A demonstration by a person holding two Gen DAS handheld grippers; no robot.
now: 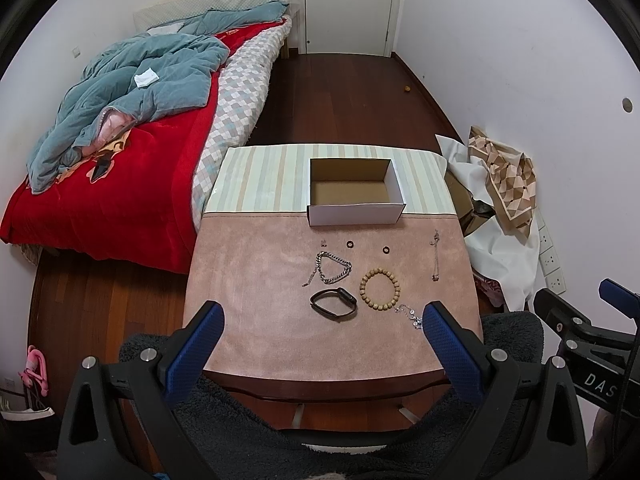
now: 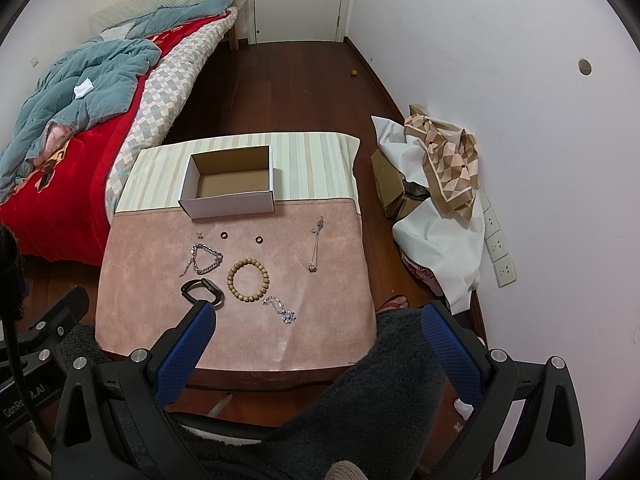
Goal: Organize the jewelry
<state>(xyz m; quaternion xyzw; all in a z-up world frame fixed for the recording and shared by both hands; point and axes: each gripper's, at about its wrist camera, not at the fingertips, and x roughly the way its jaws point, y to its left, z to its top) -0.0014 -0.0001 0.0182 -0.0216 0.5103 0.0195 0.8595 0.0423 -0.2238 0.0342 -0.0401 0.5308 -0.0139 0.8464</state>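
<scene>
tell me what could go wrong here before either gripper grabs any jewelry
1. The black smartwatch, wooden bead bracelet and silver chain bracelet lie close together; a wide-open left gripper could drag a neighbour.
2. The two small dark rings lie flat on the pink cloth, hard to pinch.
3. The thin necklace could snag on the box rim.

Bed (image 1: 120,184) at left with red blanket (image 1: 132,200), rumpled teal quilt (image 1: 132,88) carrying a small white paper scrap (image 1: 146,77), and checkered cover (image 1: 240,92) hanging off its side. White door (image 1: 348,4) at the far end of the dark wood floor (image 1: 344,96), small round brownish object (image 1: 407,89) on the floor by the right wall. Against the right wall: patterned tan scarf (image 2: 448,160) draped over white cloth (image 2: 436,236), cardboard (image 2: 386,184) beside it, white wall sockets (image 2: 498,246), round hole cover (image 2: 584,67) higher up.
</scene>
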